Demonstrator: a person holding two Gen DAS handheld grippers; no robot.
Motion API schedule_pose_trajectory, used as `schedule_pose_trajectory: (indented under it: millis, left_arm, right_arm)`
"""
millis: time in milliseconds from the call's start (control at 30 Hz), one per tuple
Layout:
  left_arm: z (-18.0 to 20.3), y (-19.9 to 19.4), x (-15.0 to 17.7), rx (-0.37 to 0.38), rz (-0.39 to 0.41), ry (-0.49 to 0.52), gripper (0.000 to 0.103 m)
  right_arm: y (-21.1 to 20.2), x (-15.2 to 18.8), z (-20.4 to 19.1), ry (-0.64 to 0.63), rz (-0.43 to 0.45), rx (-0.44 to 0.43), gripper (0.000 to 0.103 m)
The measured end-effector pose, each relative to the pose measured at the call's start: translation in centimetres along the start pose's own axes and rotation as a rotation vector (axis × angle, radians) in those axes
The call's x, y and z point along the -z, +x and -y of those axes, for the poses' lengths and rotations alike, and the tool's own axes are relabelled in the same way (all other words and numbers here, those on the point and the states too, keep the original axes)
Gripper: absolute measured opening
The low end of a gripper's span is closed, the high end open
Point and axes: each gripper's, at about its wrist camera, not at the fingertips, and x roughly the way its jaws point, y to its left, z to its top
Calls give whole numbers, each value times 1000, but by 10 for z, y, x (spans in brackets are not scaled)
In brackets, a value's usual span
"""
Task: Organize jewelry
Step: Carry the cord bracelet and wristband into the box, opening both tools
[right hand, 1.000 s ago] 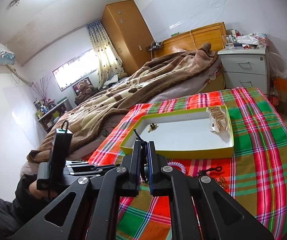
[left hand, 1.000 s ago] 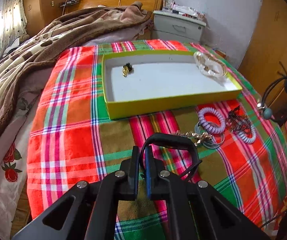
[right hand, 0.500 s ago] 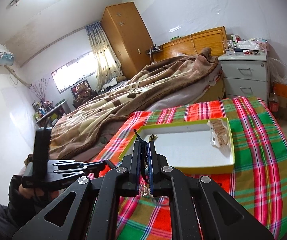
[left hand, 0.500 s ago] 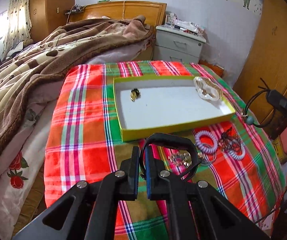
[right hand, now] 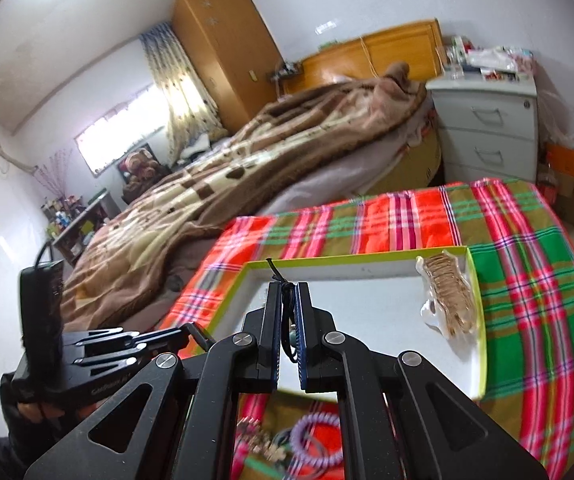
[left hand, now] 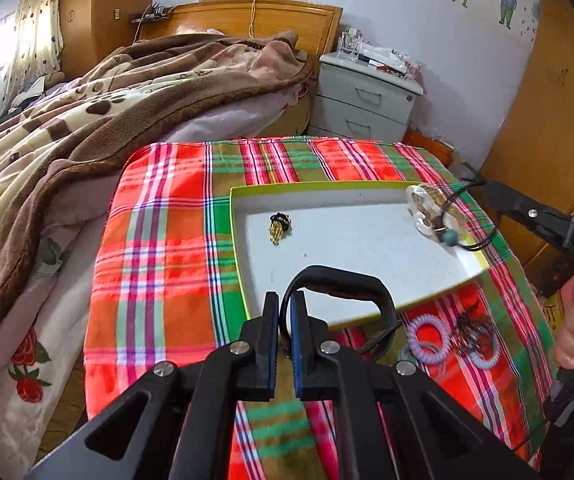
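Observation:
My left gripper [left hand: 284,300] is shut on a black wristband [left hand: 339,280] and holds it over the near edge of the yellow-rimmed white tray [left hand: 239,216]. My right gripper [right hand: 288,292] is shut on a black cord necklace [right hand: 287,320] with a teal bead [left hand: 451,236], hanging over the tray's right side [right hand: 473,280]. In the tray lie a gold earring [left hand: 278,227] and a clear bag of gold jewelry [right hand: 449,300]. Purple coil hair ties [left hand: 427,334] and a dark chain [left hand: 473,326] lie on the plaid cloth.
The tray sits on a plaid-covered table [left hand: 159,240]. A bed with a brown blanket [left hand: 87,112] stands to the left, a grey nightstand [left hand: 367,100] behind. More loose jewelry [right hand: 263,440] lies below my right gripper.
Both grippers have risen and moved forward toward the tray. The right gripper with the cord necklace now hangs over the tray's right end. The left still holds the wristband.

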Motion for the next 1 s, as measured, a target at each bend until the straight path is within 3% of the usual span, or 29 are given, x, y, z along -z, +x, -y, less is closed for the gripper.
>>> schedule_pose_trajectory:
  millis: [333,600,733,833,1000]
  left_arm:
    - [-3,46,-21,36,-66,-26,6]
    - [-7,71,-26,10,-114,-23,6]
    - [-9,81,-26,5,-139,-25,6]
    - [-9,85,-27,1,-147,-25,7]
    - [-8,88,-28,-19,-143,-20,7]
  right_arm:
    - [68,-14,10,4,-119,-35,6]
    - [108,-18,23,56,-211,-83,6]
    - [116,-18,33,72,-225,-27,6]
    - [120,-16,36,39,-239,60,7]
    - [120,-15,38,-13,-239,134,7]
